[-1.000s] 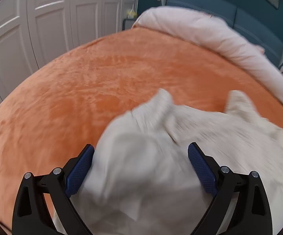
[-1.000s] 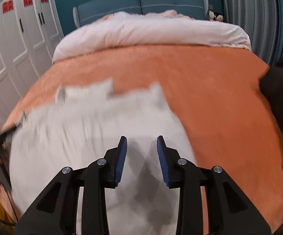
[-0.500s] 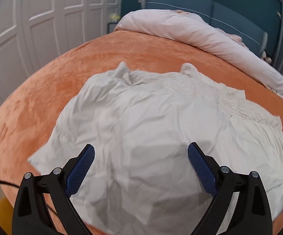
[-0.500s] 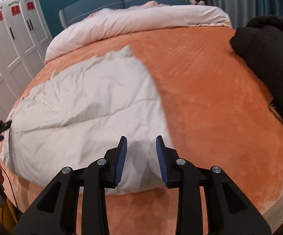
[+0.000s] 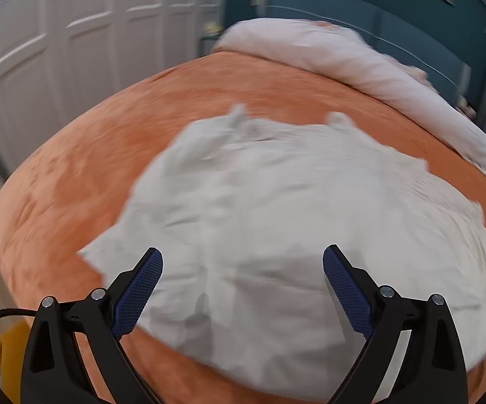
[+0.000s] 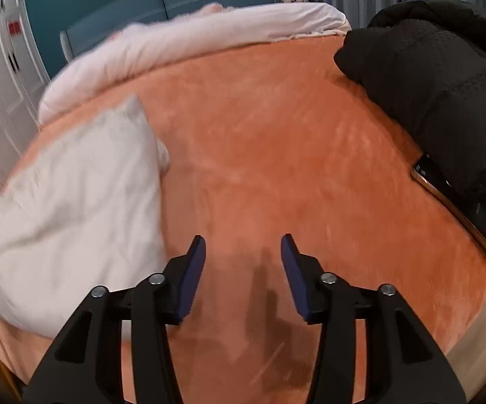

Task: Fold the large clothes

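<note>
Right gripper (image 6: 243,247): shifted off garment (image 6: 74,198) over blanket (image 6: 276,134), jaws just widened, empty. Left gripper (image 5: 243,262): spread, empty, above garment.

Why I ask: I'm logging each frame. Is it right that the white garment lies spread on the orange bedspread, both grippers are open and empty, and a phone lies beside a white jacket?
One detail is off: the jacket beside the phone is black, as the right wrist view shows. The white garment does lie on the orange bedspread, and the left gripper and right gripper are open and empty; the right's jaws have just been opening.
</note>
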`<state>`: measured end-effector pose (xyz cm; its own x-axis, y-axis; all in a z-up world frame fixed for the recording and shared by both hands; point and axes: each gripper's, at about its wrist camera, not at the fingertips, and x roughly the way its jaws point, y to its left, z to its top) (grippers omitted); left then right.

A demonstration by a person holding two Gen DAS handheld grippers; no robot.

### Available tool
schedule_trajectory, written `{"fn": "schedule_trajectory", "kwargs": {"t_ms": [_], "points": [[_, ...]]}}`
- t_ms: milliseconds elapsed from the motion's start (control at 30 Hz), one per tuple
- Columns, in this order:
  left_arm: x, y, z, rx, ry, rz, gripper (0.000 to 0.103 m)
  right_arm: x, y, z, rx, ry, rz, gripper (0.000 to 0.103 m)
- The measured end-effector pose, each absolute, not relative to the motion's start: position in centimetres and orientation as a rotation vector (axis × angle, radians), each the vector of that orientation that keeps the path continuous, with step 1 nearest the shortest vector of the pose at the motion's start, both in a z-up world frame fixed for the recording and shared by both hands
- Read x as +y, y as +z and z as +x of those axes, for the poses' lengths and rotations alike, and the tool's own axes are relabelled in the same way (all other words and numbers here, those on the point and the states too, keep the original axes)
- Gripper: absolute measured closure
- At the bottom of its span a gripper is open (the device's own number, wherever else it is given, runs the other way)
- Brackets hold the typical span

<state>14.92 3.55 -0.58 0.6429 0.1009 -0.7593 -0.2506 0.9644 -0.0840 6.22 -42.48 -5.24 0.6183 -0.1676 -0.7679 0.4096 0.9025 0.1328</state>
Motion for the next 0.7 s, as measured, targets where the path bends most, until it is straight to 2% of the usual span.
{"fn": "schedule_trajectory", "kwargs": {"t_ms": [200, 267, 400, 533, 600, 700], "points": [[6.9, -1.5, 14.6, 0.847, 0.274, -0.17, 0.01, -41.4, -8.0, 9.3, 0.854, -0.419, 0.143, 0.058], [7.7, -2.4, 15.1, 0.858, 0.295, -0.156, 0.01, -42.0, -8.8, 10.0, 0.873, -0.401, 0.174, 0.058], [11.0, -3.0, 14.5, 0.854, 0.327, -0.314, 0.008, -42.9, -6.7, 8.2, 0.832, -0.372, 0.301, 0.058], [15.3, -4.2, 14.0, 0.868, 0.37, -0.467, 0.008, -40.7, -3.5, 6.5, 0.748, -0.33, 0.251, 0.049], [16.8, -5.1, 14.0, 0.887, 0.399, -0.522, 0.008, -39.6, -3.8, 7.5, 0.775, -0.341, 0.145, 0.046], [17.0, -6.1, 14.3, 0.899, 0.365, -0.526, 0.008, -40.0, -6.0, 9.0, 0.85, -0.316, 0.159, 0.048]]}}
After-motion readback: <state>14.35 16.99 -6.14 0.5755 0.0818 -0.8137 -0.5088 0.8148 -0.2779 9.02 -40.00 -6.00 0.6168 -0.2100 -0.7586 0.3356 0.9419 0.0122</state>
